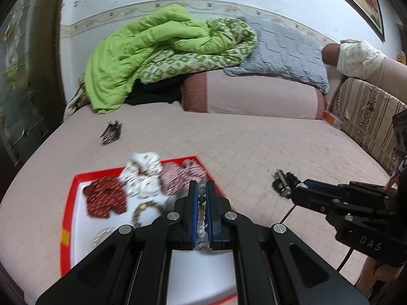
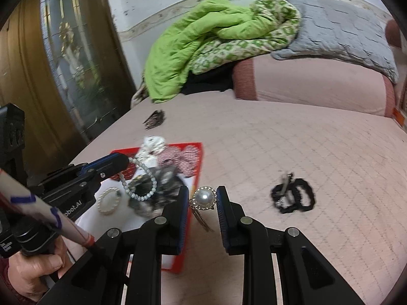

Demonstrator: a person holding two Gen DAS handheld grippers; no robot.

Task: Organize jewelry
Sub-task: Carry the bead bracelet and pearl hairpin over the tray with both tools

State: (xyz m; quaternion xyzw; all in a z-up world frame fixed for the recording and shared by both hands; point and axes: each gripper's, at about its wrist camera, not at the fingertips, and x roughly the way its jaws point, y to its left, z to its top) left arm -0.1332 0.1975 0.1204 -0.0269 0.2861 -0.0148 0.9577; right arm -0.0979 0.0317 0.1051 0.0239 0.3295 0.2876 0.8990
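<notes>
My left gripper [image 1: 202,198] is shut on a white pearl bracelet [image 1: 201,218] above the red-rimmed white tray [image 1: 66,218]. In the right wrist view the bracelet [image 2: 142,185] hangs as a loop from the left gripper [image 2: 122,161]. My right gripper [image 2: 203,199] is shut on a pearl earring [image 2: 204,197] with a sparkling rim and a dangling piece, just right of the tray [image 2: 197,162]. The tray holds a dark red scrunchie [image 1: 105,199], a white one [image 1: 142,175], a pink patterned one [image 1: 183,175] and a gold chain [image 1: 142,211]. The right gripper [image 1: 301,188] shows side-on, its jaws hidden.
A black scrunchie [image 2: 292,197] with a metal clip lies on the pink bedspread [image 2: 279,147] to the right. A dark patterned item [image 2: 154,119] lies farther back. A green quilt [image 2: 203,40], a grey pillow [image 2: 338,33] and a pink bolster [image 2: 313,81] sit at the back. A person's hand [image 2: 35,272] is lower left.
</notes>
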